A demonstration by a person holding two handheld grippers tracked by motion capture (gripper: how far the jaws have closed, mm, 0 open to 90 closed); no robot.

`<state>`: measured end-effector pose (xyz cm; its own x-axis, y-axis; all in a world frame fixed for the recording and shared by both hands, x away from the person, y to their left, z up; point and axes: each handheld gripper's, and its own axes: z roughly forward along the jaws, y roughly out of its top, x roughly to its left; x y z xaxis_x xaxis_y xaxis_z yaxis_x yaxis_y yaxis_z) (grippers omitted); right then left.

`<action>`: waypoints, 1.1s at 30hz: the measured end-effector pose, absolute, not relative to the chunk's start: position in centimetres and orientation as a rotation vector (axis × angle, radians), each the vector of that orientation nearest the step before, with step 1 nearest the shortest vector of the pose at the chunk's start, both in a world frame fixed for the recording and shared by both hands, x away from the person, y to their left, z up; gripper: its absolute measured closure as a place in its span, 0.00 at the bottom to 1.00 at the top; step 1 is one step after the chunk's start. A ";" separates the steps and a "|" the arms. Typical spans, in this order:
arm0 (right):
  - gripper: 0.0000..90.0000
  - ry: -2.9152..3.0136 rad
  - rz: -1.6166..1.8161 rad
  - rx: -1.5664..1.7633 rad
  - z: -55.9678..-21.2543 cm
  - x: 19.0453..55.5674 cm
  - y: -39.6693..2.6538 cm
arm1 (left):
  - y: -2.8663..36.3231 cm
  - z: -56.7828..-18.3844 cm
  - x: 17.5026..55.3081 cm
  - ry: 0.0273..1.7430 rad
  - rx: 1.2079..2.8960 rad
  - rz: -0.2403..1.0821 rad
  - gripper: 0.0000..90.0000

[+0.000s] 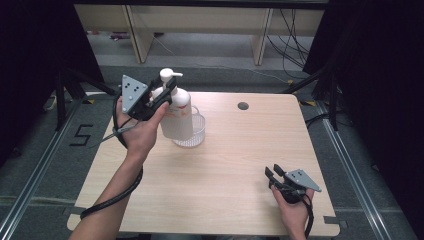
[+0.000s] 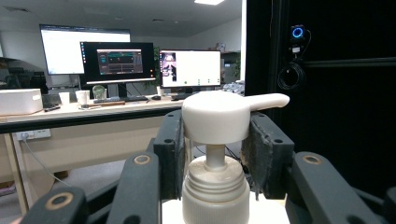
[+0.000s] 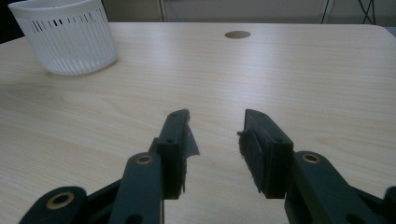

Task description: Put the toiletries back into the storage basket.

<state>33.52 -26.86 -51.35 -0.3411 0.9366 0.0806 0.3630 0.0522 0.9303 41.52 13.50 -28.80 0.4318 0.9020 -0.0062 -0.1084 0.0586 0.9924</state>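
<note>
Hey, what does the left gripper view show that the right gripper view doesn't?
Left gripper view: the left tool closed on the neck of a white pump bottle, with the pump head and spout between its jaws, and monitors on a desk behind. Right gripper view: the right tool open with nothing between its jaws, low over the wooden table, a white slotted basket and the table's round hole. Shared: each looks along its own two black jaws rising from the bottom.
</note>
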 end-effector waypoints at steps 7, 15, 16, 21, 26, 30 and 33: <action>0.68 1.743 1.301 1.305 -51.4 33.6 -26.8 | 13.3 -28.6 41.8 0.804 1.282 0.908 0.66; 0.68 1.743 1.316 1.318 -51.4 33.6 -26.7 | 13.1 -28.5 42.3 0.806 1.283 0.907 0.66; 0.68 1.742 1.313 1.314 -51.5 33.6 -26.7 | 13.1 -28.5 42.3 0.805 1.283 0.907 0.66; 0.68 1.743 1.317 1.324 -51.4 33.6 -26.7 | 13.0 -28.4 42.6 0.801 1.281 0.907 0.66; 0.68 1.743 1.318 1.325 -51.4 33.6 -26.7 | 13.0 -28.3 42.9 0.804 1.281 0.909 0.66; 0.68 1.743 1.318 1.327 -51.4 33.6 -26.7 | 13.0 -28.2 43.2 0.805 1.279 0.910 0.66; 0.68 1.747 1.308 1.318 -51.4 33.6 -26.8 | 13.0 -28.2 43.3 0.819 1.280 0.917 0.66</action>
<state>33.58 -26.76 -51.39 -0.3409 0.9345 0.1027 0.3615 0.0295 0.9319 43.35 12.95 -28.18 0.4228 0.9062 -0.0035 -0.1062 0.0534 0.9929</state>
